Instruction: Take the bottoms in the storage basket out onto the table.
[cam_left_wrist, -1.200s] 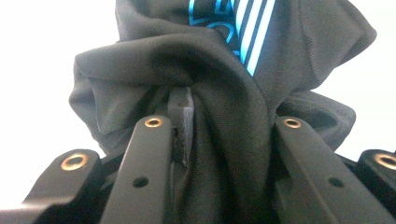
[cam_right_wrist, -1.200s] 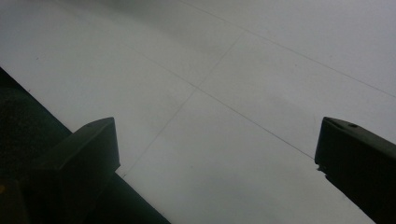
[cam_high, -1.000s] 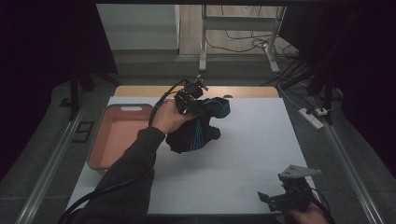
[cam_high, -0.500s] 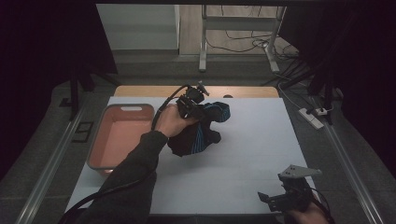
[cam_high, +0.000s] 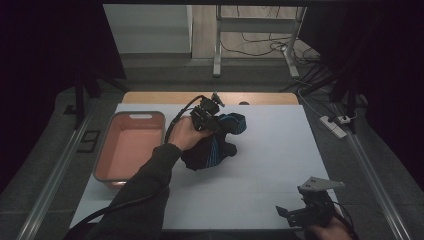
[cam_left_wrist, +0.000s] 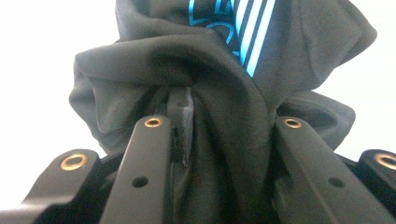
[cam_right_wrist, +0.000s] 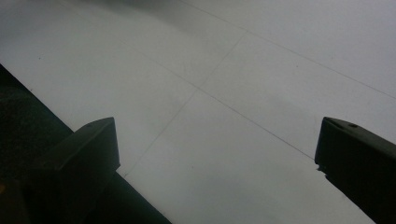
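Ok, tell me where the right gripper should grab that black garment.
Probably the loose lower fold of the black garment, approached from its right side: the left gripper already pinches the bunched top, while the right gripper waits open at the near right.

I see a white-topped table (cam_high: 260, 175) carrying a pink rectangular plastic tub (cam_high: 129, 150) and a crumpled black blue-striped garment (cam_high: 212, 150).

Black garment (cam_high: 212, 150) with cyan stripes, salmon-pink tray (cam_high: 129, 150), white table (cam_high: 270, 160)
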